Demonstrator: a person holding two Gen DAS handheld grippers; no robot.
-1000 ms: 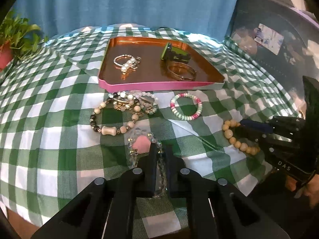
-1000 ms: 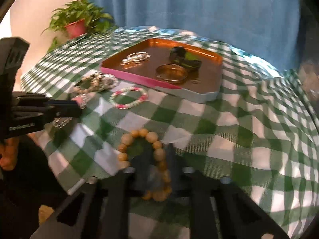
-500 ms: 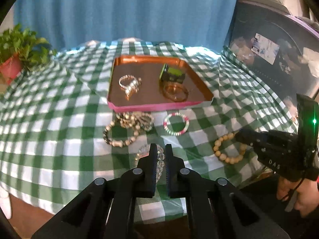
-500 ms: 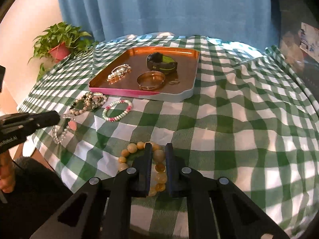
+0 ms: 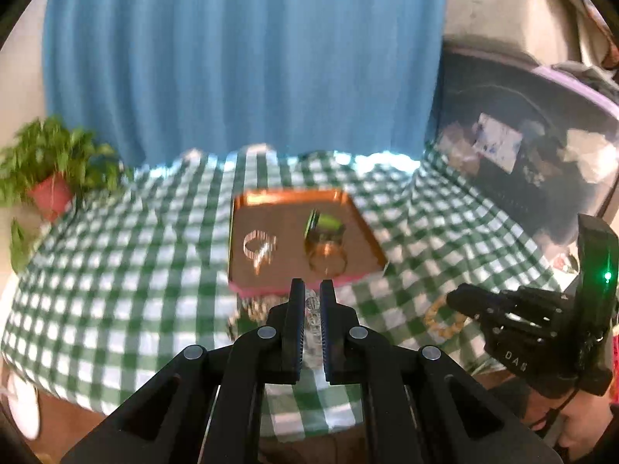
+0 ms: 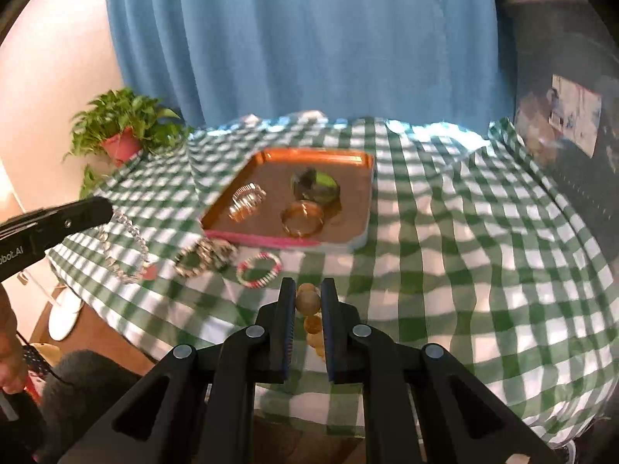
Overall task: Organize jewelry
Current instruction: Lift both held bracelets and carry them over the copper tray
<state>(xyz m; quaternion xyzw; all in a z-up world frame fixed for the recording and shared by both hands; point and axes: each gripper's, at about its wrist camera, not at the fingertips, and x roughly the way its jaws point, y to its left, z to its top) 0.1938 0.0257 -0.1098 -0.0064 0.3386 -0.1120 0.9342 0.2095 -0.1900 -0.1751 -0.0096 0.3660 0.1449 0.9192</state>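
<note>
Both grippers point forward and downward. The left gripper point(image 5: 310, 294) has its 2 fingers pinched nearly together – clear beads clamped between the pads. The right gripper point(image 6: 308, 294) is likewise clamped – tan wooden beads between its fingers point(image 6: 287, 305).

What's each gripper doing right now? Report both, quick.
Left gripper: shut on the clear bead bracelet.
Right gripper: shut on the wooden bead bracelet.

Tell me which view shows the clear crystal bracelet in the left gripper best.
The right wrist view. There the clear crystal bracelet hangs in full from the left gripper, its loop and pink charm visible. In the left wrist view only a few beads show between the shut jaws.
</note>
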